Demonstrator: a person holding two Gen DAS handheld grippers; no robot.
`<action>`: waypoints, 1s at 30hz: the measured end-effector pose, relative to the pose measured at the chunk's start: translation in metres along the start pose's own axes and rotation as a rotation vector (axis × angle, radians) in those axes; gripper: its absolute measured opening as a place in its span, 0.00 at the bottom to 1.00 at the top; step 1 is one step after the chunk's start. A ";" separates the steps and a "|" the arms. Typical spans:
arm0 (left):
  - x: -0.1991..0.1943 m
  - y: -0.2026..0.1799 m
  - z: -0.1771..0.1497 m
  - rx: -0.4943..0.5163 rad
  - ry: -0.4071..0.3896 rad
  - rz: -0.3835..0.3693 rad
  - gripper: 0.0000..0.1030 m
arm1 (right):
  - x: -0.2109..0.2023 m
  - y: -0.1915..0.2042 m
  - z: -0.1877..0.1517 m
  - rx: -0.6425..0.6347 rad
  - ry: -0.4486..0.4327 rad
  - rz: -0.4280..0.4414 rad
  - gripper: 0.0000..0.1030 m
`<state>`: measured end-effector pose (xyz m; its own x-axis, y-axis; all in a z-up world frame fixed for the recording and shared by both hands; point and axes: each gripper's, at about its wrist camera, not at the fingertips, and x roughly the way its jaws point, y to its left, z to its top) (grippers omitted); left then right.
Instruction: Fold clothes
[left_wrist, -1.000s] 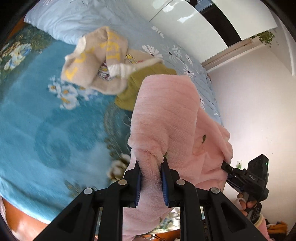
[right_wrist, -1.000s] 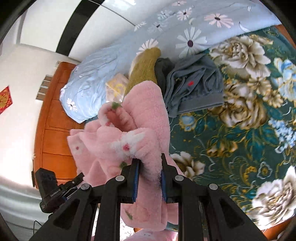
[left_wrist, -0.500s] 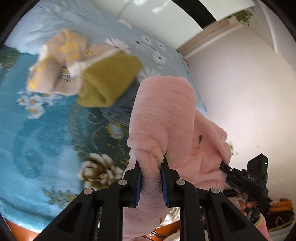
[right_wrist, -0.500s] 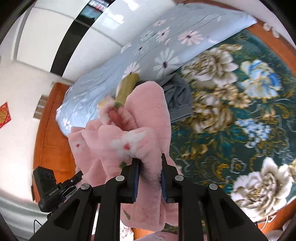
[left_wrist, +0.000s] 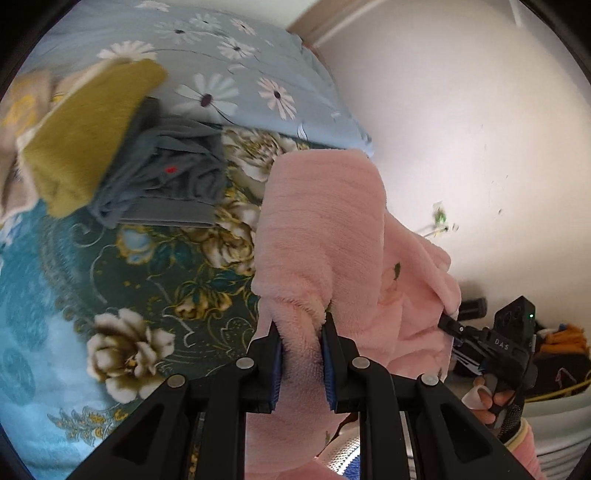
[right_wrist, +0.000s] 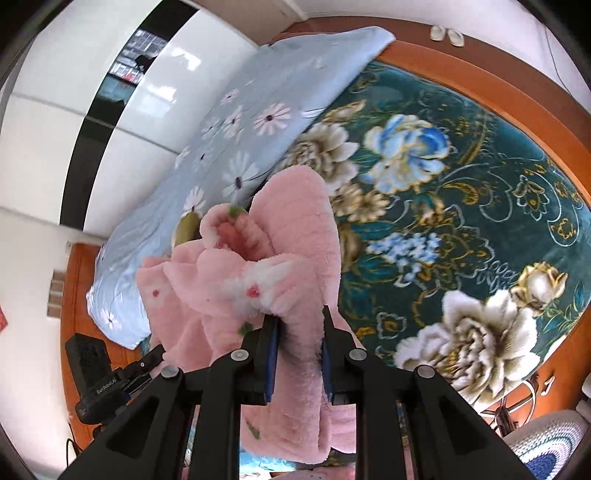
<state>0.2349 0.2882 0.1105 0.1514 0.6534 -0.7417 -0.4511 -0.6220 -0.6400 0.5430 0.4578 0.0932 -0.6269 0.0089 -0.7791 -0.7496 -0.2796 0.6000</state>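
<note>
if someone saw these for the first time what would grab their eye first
The fluffy pink garment fills the middle of both views, pinched between the jaws of the left gripper and the right gripper, one at each end. Behind it lies the teal blanket with big gold and white flowers. At its far edge sit a mustard garment and a grey garment.

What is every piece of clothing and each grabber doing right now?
pink fleece garment: lifted, held by both grippers
left gripper: shut on it
right gripper: shut on it
grey garment: folded on the bed
mustard garment: lying beside the grey one
</note>
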 end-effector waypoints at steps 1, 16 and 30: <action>0.010 -0.005 0.005 -0.001 0.010 0.010 0.19 | 0.002 -0.009 0.008 0.007 0.005 0.005 0.20; 0.174 -0.052 0.104 -0.196 0.090 0.166 0.19 | 0.085 -0.106 0.199 -0.031 0.195 0.006 0.20; 0.275 -0.031 0.218 -0.317 0.120 0.206 0.19 | 0.178 -0.126 0.338 -0.040 0.257 -0.021 0.20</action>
<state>0.0991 0.5809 -0.0298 0.1961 0.4576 -0.8673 -0.1917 -0.8495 -0.4915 0.4542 0.8192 -0.0602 -0.5327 -0.2274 -0.8152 -0.7499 -0.3196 0.5792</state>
